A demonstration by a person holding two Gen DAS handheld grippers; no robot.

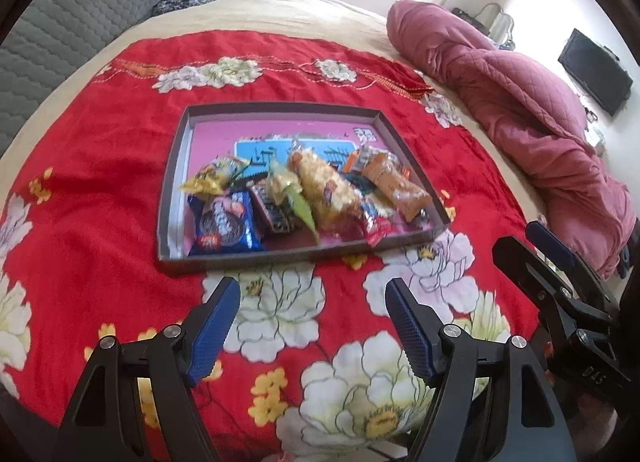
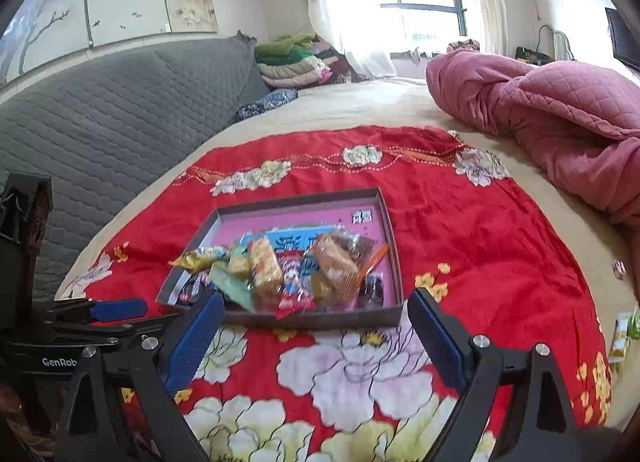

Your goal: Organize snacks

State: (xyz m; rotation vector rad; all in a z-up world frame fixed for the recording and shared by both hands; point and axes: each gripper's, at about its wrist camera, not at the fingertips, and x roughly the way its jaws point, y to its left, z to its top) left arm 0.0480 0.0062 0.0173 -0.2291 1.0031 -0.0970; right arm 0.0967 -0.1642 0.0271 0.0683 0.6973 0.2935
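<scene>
Holding: both my hand-held grippers, left (image 1: 312, 326) and right (image 2: 316, 336), apart, empty.
Done: snacks (image 1: 312, 190) piled in tray (image 1: 176, 166).
Left: perhaps packets (image 2: 624, 336) at the bed edge.

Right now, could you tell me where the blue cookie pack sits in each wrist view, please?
Left wrist: blue cookie pack lies in the tray's near-left corner, centre-left of the picture.
Right wrist: only a dark sliver shows at the tray's near-left corner, behind a tool finger.
Shared landmark: the long yellow snack pack.
</scene>
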